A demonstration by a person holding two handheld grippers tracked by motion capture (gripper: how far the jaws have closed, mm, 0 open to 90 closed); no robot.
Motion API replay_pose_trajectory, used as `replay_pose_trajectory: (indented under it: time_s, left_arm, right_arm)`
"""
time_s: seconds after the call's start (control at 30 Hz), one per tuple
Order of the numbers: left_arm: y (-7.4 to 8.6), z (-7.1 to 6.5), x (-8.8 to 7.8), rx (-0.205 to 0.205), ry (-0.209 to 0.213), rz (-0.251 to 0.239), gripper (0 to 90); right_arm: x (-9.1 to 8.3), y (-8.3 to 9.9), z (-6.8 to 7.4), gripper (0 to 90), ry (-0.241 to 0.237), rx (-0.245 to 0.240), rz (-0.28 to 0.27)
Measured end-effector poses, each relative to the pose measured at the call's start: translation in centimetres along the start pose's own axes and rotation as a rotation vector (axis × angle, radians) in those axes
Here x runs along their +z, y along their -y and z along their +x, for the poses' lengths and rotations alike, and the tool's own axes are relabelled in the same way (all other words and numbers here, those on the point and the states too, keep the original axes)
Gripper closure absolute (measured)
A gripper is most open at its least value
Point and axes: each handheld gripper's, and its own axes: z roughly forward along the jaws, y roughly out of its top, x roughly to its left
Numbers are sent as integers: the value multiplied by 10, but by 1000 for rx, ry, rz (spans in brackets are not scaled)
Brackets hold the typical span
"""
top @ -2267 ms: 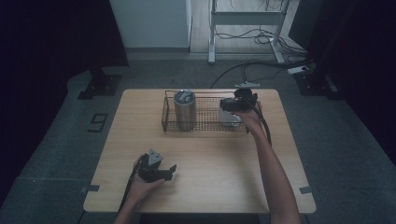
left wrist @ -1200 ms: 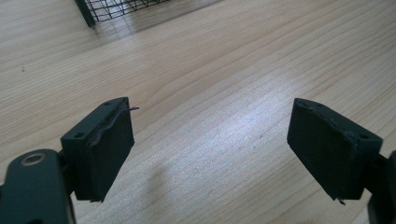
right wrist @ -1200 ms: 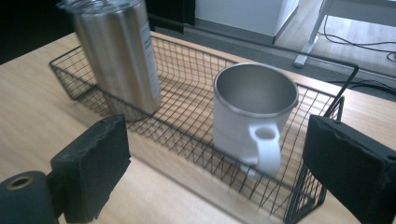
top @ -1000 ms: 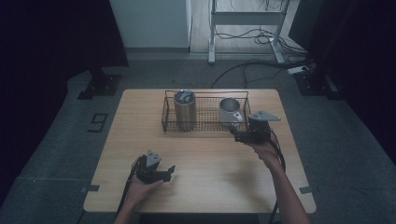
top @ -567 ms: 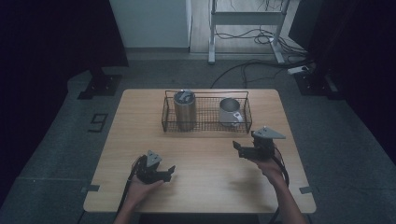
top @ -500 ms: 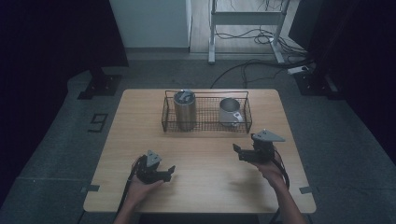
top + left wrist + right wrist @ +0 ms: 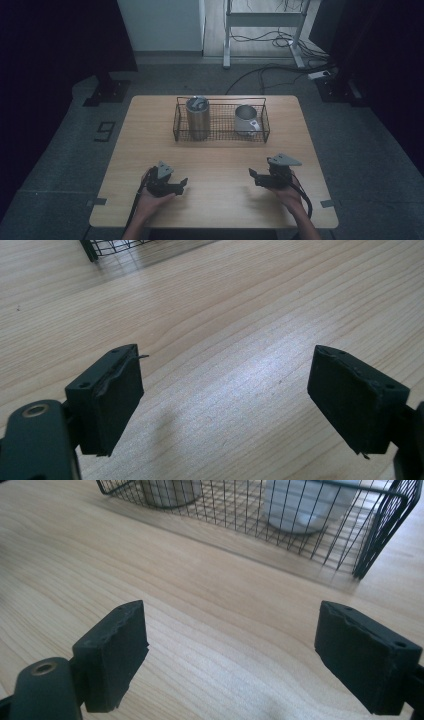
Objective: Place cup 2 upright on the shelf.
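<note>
- We can read no brand, label or writing on anything; a dark mark on the floor (image 7: 60, 150) at the left of the high view is too blurred to make out.
- We count one wire basket (image 7: 221, 136), at the upper middle of the table (image 7: 220, 210).
- Two vessels stand in the basket: one tall steel tumbler (image 7: 198, 118) in its left part and one white mug (image 7: 246, 120) in its right part, apart from each other.
- We count two grippers, both low in the frame, well apart from the basket.
- The left gripper (image 7: 176, 187) sits at the lower left; its jaws are spread wide over bare wood, pinching nothing.
- The right gripper (image 7: 256, 178) sits at the lower right; its jaws are likewise spread wide and empty.
</note>
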Motion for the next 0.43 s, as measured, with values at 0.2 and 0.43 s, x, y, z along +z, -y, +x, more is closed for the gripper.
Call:
replay_pose_trajectory:
  time_s: [0.2, 0.43]
  left_arm:
    - [0, 0, 0, 1, 0, 3, 148]
    - [0, -1, 0, 1, 0, 2, 148]
  right_arm:
    - [4, 7, -1, 137, 7, 6, 14]
    - [3, 8, -2, 137, 16, 13, 3]
